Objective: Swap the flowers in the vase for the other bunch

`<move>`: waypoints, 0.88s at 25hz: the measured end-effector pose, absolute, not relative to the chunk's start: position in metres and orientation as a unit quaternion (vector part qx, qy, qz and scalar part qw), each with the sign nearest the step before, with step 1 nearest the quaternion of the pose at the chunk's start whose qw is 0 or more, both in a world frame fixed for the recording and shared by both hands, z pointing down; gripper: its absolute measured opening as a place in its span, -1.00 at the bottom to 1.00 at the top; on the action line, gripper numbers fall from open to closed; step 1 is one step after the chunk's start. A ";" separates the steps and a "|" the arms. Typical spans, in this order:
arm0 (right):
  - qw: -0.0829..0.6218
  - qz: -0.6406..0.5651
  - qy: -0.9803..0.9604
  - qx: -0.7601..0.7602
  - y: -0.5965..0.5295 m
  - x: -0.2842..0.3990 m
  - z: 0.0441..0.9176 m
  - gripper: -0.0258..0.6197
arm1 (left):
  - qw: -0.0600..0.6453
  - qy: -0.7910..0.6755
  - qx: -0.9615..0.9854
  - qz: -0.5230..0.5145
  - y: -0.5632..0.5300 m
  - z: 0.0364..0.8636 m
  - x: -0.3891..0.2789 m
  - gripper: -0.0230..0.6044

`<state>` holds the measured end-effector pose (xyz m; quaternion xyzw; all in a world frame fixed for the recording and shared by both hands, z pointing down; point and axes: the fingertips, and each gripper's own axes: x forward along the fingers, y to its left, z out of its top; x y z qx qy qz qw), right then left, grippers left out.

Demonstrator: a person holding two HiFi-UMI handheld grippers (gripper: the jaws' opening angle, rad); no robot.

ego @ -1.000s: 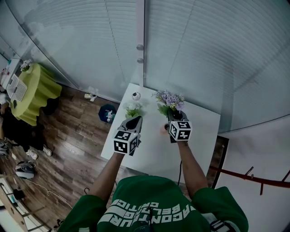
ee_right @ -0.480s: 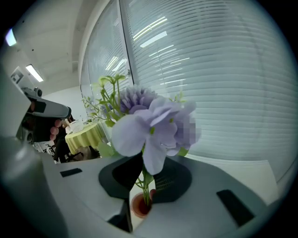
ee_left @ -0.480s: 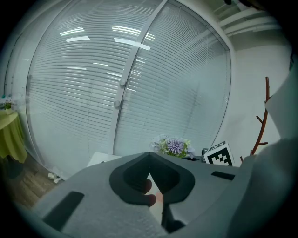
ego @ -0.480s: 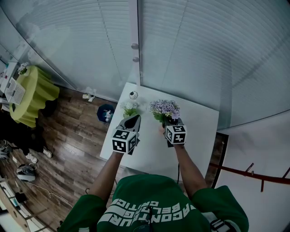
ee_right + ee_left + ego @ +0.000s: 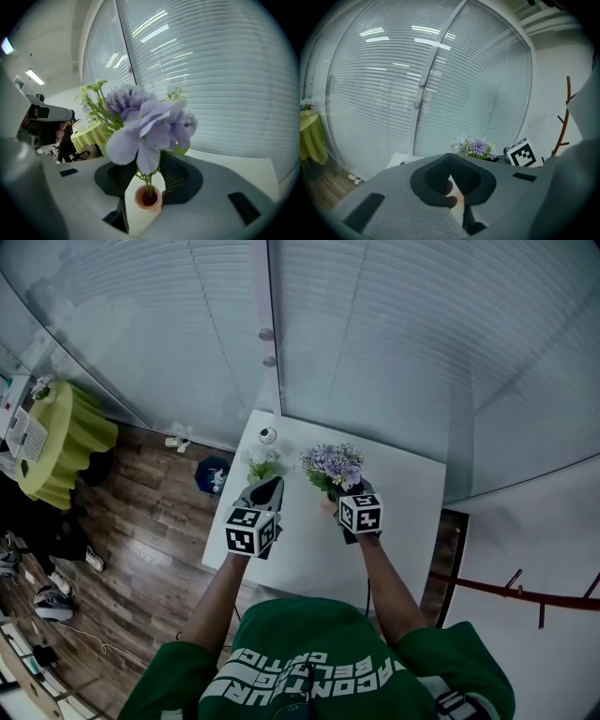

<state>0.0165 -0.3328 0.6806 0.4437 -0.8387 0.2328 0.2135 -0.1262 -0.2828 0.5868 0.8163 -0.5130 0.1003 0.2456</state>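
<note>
A purple flower bunch [image 5: 145, 122] stands with its stems in a small orange vase [image 5: 149, 197] on the white table [image 5: 403, 502]. My right gripper [image 5: 147, 171] sits around the vase and stems. Its jaws are opening, and the stems stand free between the dark pads [image 5: 180, 176]. From the head view the purple bunch [image 5: 330, 465] rises just beyond my right gripper [image 5: 337, 491]. A white-and-green bunch [image 5: 261, 463] lies beyond the tip of my left gripper [image 5: 266, 487]. My left gripper [image 5: 450, 161] is shut, with no flowers in it.
A small round white object [image 5: 268, 435] sits near the table's far left corner. A glass wall with blinds [image 5: 375, 324] runs right behind the table. On the wooden floor to the left are a blue object [image 5: 211, 474] and a green-covered table [image 5: 61, 432].
My right gripper came down toward the table with the purple bunch, and its jaws have parted from the stems. My left gripper stayed where it was.
</note>
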 end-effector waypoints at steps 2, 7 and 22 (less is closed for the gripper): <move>0.219 0.237 -0.838 0.440 -0.329 0.020 0.680 -0.47 | 0.244 -0.511 0.818 0.102 -0.282 0.585 -0.123 -0.92; 0.219 0.237 -0.837 0.442 -0.319 0.032 0.673 -0.47 | 0.240 -0.510 0.820 0.103 -0.279 0.582 -0.118 -0.92; 0.216 0.221 -0.834 0.458 -0.274 0.101 0.644 -0.47 | 0.229 -0.511 0.823 0.095 -0.251 0.573 -0.072 -0.92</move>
